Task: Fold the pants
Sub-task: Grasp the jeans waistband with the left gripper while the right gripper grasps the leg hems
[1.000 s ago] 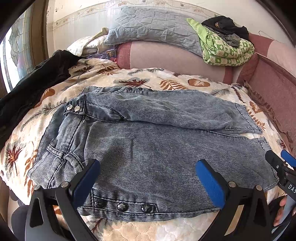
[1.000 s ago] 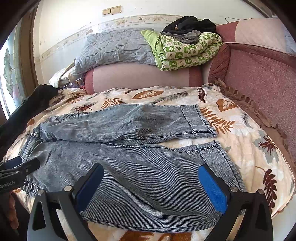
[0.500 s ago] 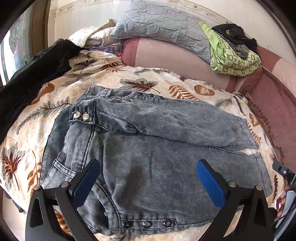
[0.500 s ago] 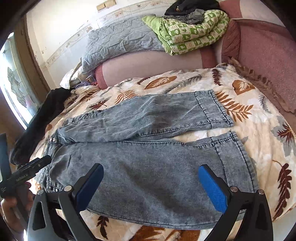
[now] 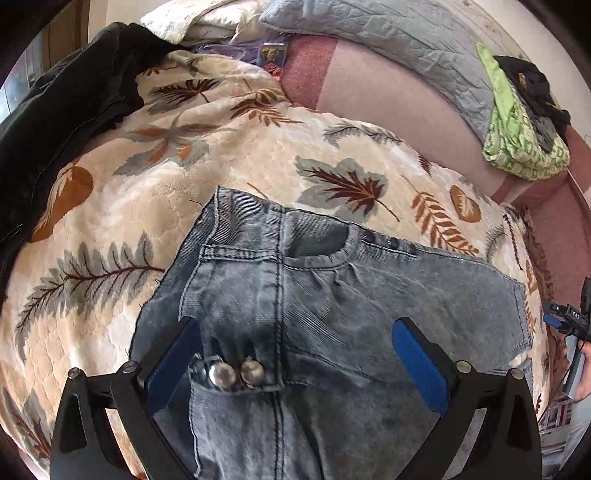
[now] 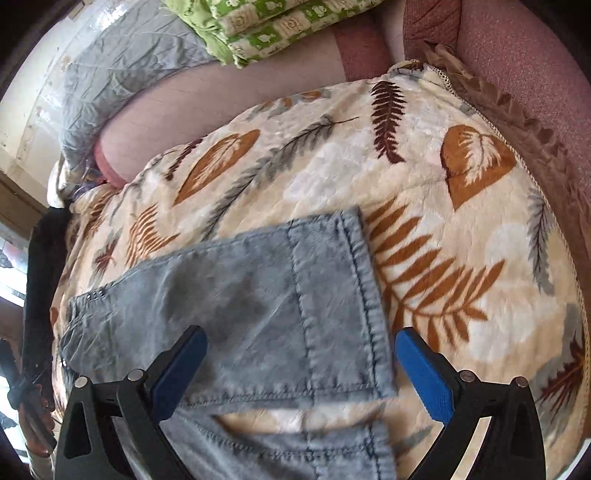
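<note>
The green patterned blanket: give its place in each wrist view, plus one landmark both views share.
Left wrist view: green patterned blanket at the upper right, on the pink bolster.
Right wrist view: it runs along the top edge, centre.
Shared landmark: the grey quilted pillow, just left of the blanket in both.

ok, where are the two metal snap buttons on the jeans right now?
Left wrist view, lower centre-left: the two metal snap buttons sit on the jeans waistband, just inside the left gripper's left finger, between its open jaws.

Faded denim pants (image 5: 332,302), shiny metal snaps (image 5: 236,373)
</note>
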A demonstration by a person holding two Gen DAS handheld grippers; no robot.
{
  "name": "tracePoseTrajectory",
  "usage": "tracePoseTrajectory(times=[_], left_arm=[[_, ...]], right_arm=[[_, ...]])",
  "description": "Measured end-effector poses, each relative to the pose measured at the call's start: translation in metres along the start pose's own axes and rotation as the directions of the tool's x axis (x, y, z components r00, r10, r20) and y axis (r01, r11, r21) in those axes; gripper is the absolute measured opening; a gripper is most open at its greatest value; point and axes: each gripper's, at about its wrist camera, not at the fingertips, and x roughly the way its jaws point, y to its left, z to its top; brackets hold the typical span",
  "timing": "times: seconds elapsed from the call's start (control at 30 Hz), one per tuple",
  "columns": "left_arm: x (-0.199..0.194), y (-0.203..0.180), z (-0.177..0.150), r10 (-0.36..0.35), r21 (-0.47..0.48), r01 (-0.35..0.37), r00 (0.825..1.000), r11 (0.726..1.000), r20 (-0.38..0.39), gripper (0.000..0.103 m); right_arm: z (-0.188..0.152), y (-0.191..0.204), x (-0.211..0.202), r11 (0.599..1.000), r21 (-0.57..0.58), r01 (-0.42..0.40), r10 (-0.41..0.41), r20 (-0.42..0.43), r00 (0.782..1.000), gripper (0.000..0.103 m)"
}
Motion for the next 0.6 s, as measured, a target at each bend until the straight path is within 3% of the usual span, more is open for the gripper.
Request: tracePoseTrajectory(times=[0.1,0.2,0.27,0.33,0.43,0.47,0.5,0.57,0.6], left_arm=[[0.011,0.010,0.020,-0.035,-0.010,0.035,0.999,0.999,0.018,0.103],[0.022,0.010,0.041,0.019,-0.007,-0.019,1.000,1.000,0.023,0.103],[0.029,0.008,0.052,0.011,0.005,-0.011,0.999,1.000,0.030,0.103],[0.035,0.007,0.060,0.025,0.017,-0.026,0.999,1.000,0.040,0.103],[0.047,0.007,0.068,0.035,0.032,-0.036,0.999,0.999,0.031,0.099],[0.051,0.008,0.070,0.033,0.032,-0.034,0.999,0.999,0.025,0.090],[0.054,0.009,0.072,0.036,0.028,-0.036,0.999,0.999,0.015,0.073],[0.062,0.016,0.075,0.014,0.002,-0.014,1.000,1.000,-0.010,0.049],[0.065,0.020,0.076,0.000,-0.013,-0.001,1.000,1.000,-0.023,0.046]], right_arm=[[0.026,-0.012,0.021,0.998,0.065,-0.025,0.028,-0.042,0.999,0.096],[0.042,-0.014,0.041,0.997,0.071,0.008,-0.004,-0.069,0.998,0.095],[0.050,-0.015,0.051,0.997,0.065,0.030,-0.024,-0.081,0.996,0.093],[0.056,-0.016,0.060,0.998,0.067,0.015,-0.009,-0.090,0.996,0.075],[0.060,-0.016,0.073,0.998,0.055,0.043,-0.037,-0.115,0.993,0.064],[0.061,-0.017,0.076,0.998,0.052,0.041,-0.035,-0.115,0.993,0.064],[0.062,-0.017,0.077,0.998,0.052,0.036,-0.031,-0.109,0.994,0.064],[0.062,-0.017,0.077,0.998,0.052,0.027,-0.023,-0.093,0.995,0.062],[0.062,-0.016,0.076,0.999,0.047,0.026,-0.022,-0.084,0.996,0.057]])
